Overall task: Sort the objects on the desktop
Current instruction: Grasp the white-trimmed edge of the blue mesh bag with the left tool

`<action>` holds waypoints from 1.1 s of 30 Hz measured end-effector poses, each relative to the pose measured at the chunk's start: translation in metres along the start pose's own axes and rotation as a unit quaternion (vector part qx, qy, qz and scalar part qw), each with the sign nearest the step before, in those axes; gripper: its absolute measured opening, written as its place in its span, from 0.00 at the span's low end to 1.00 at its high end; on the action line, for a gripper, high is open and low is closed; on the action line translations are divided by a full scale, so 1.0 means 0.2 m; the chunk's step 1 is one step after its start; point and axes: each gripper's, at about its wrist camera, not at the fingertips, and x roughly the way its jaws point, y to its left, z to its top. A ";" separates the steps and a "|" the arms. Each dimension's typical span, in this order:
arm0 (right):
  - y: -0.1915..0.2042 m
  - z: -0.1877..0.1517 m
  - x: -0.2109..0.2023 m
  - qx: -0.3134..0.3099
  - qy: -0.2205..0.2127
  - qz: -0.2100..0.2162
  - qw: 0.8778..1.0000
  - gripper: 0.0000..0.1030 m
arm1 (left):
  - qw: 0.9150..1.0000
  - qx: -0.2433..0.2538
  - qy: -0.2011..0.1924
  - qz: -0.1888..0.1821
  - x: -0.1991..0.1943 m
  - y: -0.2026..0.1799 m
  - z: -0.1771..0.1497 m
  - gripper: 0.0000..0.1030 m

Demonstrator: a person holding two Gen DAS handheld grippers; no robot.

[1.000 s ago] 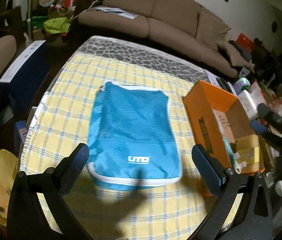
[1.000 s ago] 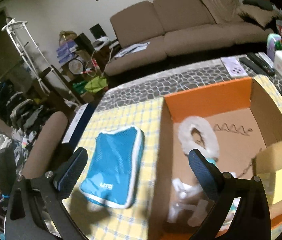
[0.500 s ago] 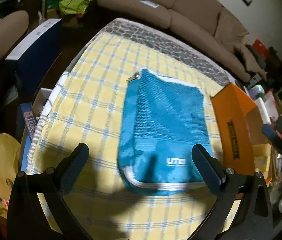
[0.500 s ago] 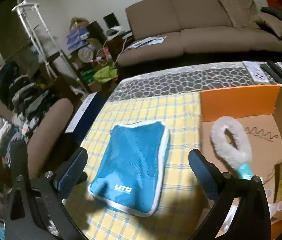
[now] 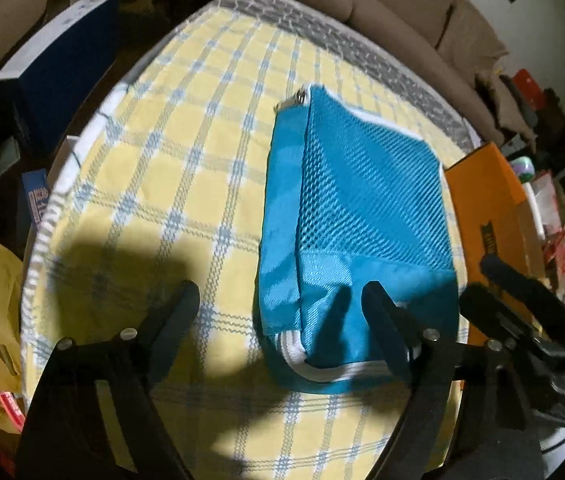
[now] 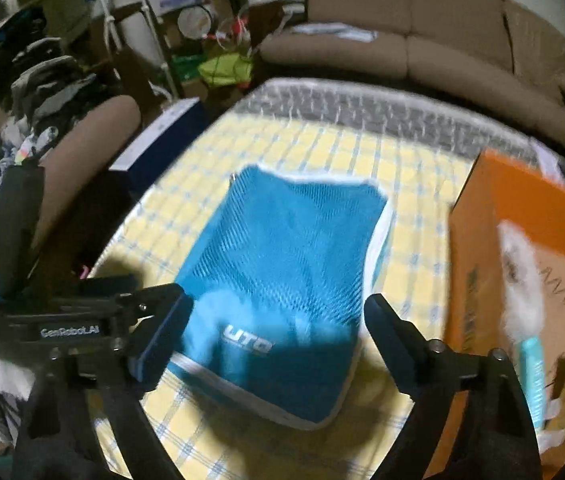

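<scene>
My left tool [image 5: 278, 296] and right tool [image 6: 278, 308], both empty with jaws closing, flank the blue pouch's [image 5: 358, 208] near end on the table [image 5: 186, 184]; its length runs straight away.

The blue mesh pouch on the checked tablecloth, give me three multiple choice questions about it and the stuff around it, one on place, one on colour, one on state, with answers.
1. Where does the orange cardboard box stand relative to the blue mesh pouch in the right wrist view?
A. To its right
B. To its left
C. On top of it

2. What colour is the trim along the pouch's edge?
A. Red
B. White
C. Black

3. How does the pouch lie?
A. Hanging from a hook
B. Inside the box
C. Flat on the yellow checked tablecloth

Answers: 1 A, the box sits at the picture's right edge, beside the pouch. 2 B, a white band rims its corners. 3 C, the cloth shows all around it.
</scene>
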 end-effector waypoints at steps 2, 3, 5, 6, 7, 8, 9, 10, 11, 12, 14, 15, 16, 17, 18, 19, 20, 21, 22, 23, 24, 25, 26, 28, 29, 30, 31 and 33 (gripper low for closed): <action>-0.04 -0.02 0.06 0.017 0.018 -0.004 1.000 0.79 | 1.000 0.009 0.000 0.008 0.01 -0.01 -0.01 0.78; -0.05 -0.03 0.07 0.020 0.024 -0.007 0.999 0.75 | 1.000 0.013 0.000 0.011 0.01 -0.02 -0.01 0.78; -0.06 -0.05 0.10 0.021 0.034 -0.017 0.999 0.73 | 1.000 0.018 0.002 0.015 0.02 -0.03 -0.01 0.78; -0.07 -0.06 0.12 0.021 0.038 -0.022 0.999 0.73 | 1.000 0.022 0.002 0.018 0.02 -0.04 -0.01 0.78; -0.08 -0.07 0.12 0.022 0.041 -0.026 0.999 0.74 | 0.999 0.026 0.003 0.019 0.02 -0.05 -0.02 0.78; -0.08 -0.07 0.13 0.024 0.043 -0.029 0.998 0.74 | 0.999 0.030 0.004 0.019 0.02 -0.06 -0.02 0.78; -0.09 -0.08 0.13 0.025 0.045 -0.031 0.998 0.74 | 0.999 0.033 0.005 0.016 0.02 -0.06 -0.02 0.78; -0.09 -0.08 0.14 0.026 0.046 -0.032 0.998 0.74 | 0.999 0.038 0.007 0.012 0.03 -0.07 -0.03 0.77; -0.09 -0.08 0.14 0.026 0.047 -0.035 0.998 0.74 | 0.999 0.041 0.008 0.011 0.02 -0.08 -0.03 0.69; -0.09 -0.08 0.14 0.026 0.048 -0.039 0.998 0.74 | 0.999 0.046 0.010 0.012 0.03 -0.09 -0.03 0.64; -0.11 -0.08 0.15 0.028 0.053 -0.052 0.997 0.73 | 0.998 0.058 0.011 0.024 0.03 -0.11 -0.04 0.55; -0.11 -0.09 0.15 0.028 0.057 -0.059 0.996 0.72 | 0.998 0.059 0.011 0.023 0.03 -0.11 -0.03 0.55; -0.12 -0.09 0.14 0.026 0.059 -0.064 0.996 0.72 | 0.998 0.056 0.011 0.023 0.03 -0.11 -0.03 0.55; -0.12 -0.10 0.14 0.024 0.058 -0.070 0.996 0.72 | 0.998 0.054 0.012 0.022 0.03 -0.10 -0.04 0.55; -0.12 -0.10 0.15 0.024 0.060 -0.069 0.996 0.72 | 0.998 0.052 0.012 0.022 0.03 -0.10 -0.04 0.55; -0.13 -0.10 0.16 0.027 0.064 -0.062 0.996 0.72 | 0.998 0.053 0.012 0.023 0.03 -0.10 -0.04 0.55; -0.14 -0.11 0.17 0.033 0.070 -0.049 0.996 0.72 | 0.998 0.055 0.012 0.022 0.03 -0.10 -0.03 0.55; -0.14 -0.12 0.20 0.044 0.077 -0.031 0.996 0.72 | 0.998 0.059 0.014 0.018 0.03 -0.11 -0.04 0.55; -0.14 -0.13 0.21 0.052 0.082 -0.020 0.995 0.76 | 0.998 0.063 0.016 0.016 0.04 -0.11 -0.04 0.51; -0.13 -0.13 0.20 0.051 0.074 -0.022 0.996 0.76 | 0.997 0.068 0.019 0.013 0.04 -0.12 -0.05 0.43; -0.12 -0.13 0.20 0.047 0.074 -0.016 0.996 0.74 | 0.997 0.078 0.022 0.019 0.04 -0.14 -0.06 0.42; -0.11 -0.13 0.20 0.047 0.076 -0.001 0.996 0.72 | 0.995 0.092 0.020 0.031 0.05 -0.15 -0.06 0.41; -0.11 -0.13 0.20 0.048 0.075 0.008 0.996 0.71 | 0.994 0.098 0.020 0.035 0.05 -0.16 -0.07 0.41; -0.10 -0.13 0.21 0.040 0.076 0.009 0.996 0.71 | 0.994 0.097 0.019 0.036 0.04 -0.16 -0.07 0.41; -0.10 -0.14 0.21 0.035 0.074 0.007 0.997 0.71 | 0.995 0.094 0.019 0.034 0.04 -0.16 -0.07 0.41; -0.09 -0.14 0.21 0.033 0.072 0.007 0.997 0.71 | 0.995 0.088 0.018 0.031 0.04 -0.15 -0.07 0.41; -0.09 -0.14 0.21 0.036 0.071 0.009 0.997 0.73 | 0.996 0.086 0.018 0.031 0.04 -0.15 -0.07 0.39; -0.10 -0.14 0.21 0.045 0.067 0.017 0.997 0.77 | 0.996 0.081 0.018 0.025 0.04 -0.14 -0.07 0.39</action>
